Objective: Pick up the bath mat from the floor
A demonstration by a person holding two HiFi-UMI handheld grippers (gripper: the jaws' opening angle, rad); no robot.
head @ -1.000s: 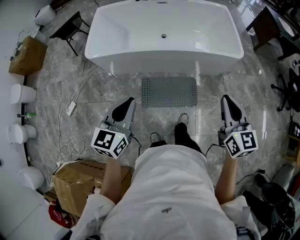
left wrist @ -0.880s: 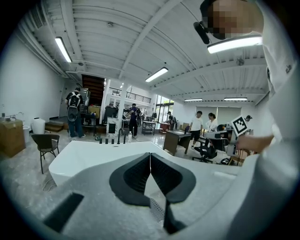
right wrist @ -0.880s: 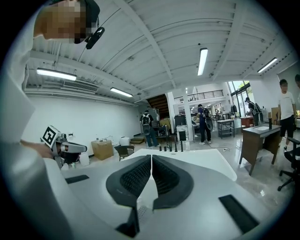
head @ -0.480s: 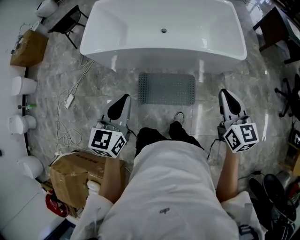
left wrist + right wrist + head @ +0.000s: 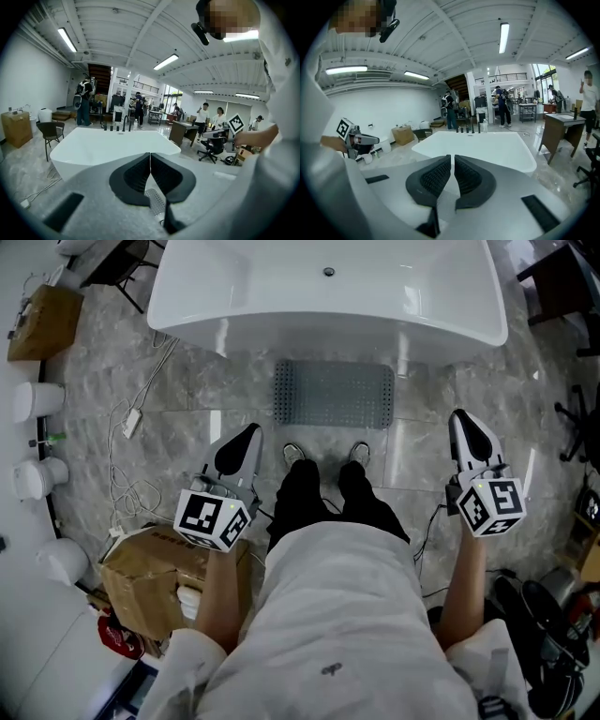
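A grey dotted bath mat (image 5: pixel 335 394) lies flat on the marble floor, right against the white bathtub (image 5: pixel 328 289). The person's shoes stand just short of its near edge. My left gripper (image 5: pixel 246 440) is held up at waist height, left of the mat, jaws shut and empty. My right gripper (image 5: pixel 463 426) hangs to the mat's right, also shut with nothing in it. In the left gripper view a strip of the mat (image 5: pixel 156 200) shows under the shut left gripper (image 5: pixel 150 157). The right gripper (image 5: pixel 453 160) points at the tub (image 5: pixel 480 147); the mat is hidden there.
A cardboard box (image 5: pixel 155 579) sits by the person's left leg, with white cables (image 5: pixel 131 451) trailing on the floor beyond it. White stools (image 5: pixel 30 477) line the left wall. Office chairs and desks (image 5: pixel 586 427) stand at the right. Several people stand far behind the tub (image 5: pixel 115 145).
The person has stepped forward: tub and mat have slid up the head view and both shoes now stand close to the mat. Both grippers stay shut.
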